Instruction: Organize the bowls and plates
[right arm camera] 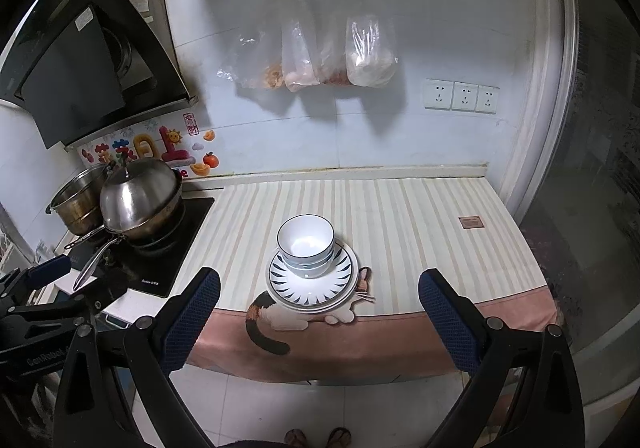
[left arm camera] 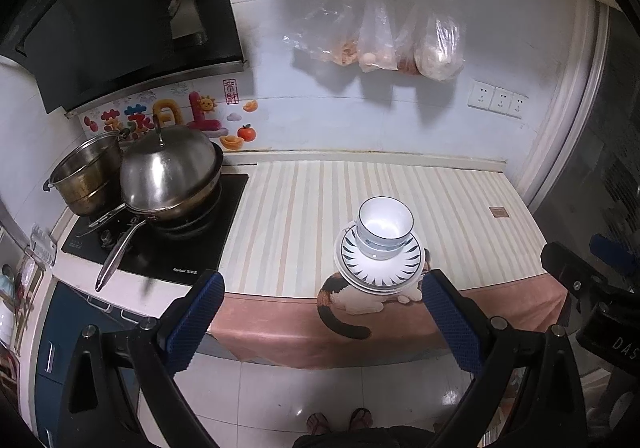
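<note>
- Both claws, left gripper (left arm camera: pixel 322 314) and right gripper (right arm camera: pixel 319 312), hang wide open and empty, short of the counter.
- Bowls (right arm camera: pixel 306 244) sit nested on stacked plates (right arm camera: pixel 312 278) near the counter's front edge, looking tidied already.
- Beyond, left: lidded wok (right arm camera: pixel 140 200) on the stove.

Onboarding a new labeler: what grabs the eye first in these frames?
The white bowls nested on stacked blue-patterned plates, near the front edge of the striped counter mat. Next, the domed steel lid on the wok at left. Both hand-held grippers, left and right, are open and back from the counter.
</note>
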Motion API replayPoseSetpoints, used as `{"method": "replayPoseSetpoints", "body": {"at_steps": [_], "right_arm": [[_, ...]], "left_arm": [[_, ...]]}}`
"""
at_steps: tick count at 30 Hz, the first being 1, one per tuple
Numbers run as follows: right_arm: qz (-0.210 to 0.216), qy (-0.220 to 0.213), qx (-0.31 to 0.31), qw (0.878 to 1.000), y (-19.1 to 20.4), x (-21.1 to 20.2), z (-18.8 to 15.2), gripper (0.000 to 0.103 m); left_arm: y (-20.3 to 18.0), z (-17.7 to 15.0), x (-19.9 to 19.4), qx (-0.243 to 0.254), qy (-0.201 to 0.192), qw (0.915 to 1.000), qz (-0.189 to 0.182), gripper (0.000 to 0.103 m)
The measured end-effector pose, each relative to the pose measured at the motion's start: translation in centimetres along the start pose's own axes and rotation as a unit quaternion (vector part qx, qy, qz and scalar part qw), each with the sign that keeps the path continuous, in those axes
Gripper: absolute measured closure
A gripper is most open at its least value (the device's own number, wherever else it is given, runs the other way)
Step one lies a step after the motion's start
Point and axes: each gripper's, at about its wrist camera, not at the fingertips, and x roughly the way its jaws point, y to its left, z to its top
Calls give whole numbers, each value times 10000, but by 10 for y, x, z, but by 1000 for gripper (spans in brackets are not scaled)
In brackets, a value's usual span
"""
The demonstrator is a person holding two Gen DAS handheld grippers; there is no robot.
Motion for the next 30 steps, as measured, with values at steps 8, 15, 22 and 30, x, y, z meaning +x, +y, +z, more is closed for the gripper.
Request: {"method": "replayPoseSetpoints", "body": {"at_steps": [8, 15, 22, 30], "right_arm": [[20, 31, -29, 10000, 7, 5, -2, 1], [20, 34, -29, 10000, 11, 6, -2, 1], [-19, 55, -61, 10000, 14, 8, -2, 1], [20, 111, -27, 9999, 8, 10, -2, 1]], "left_arm": [[10, 1, 1, -77, 17, 10000, -14, 2], [12, 1, 1, -99, -3, 9999, -36, 2], [11, 2, 0, -104, -6, 9999, -29, 2], [8, 3, 1, -121, 0, 9999, -12, 2]]}}
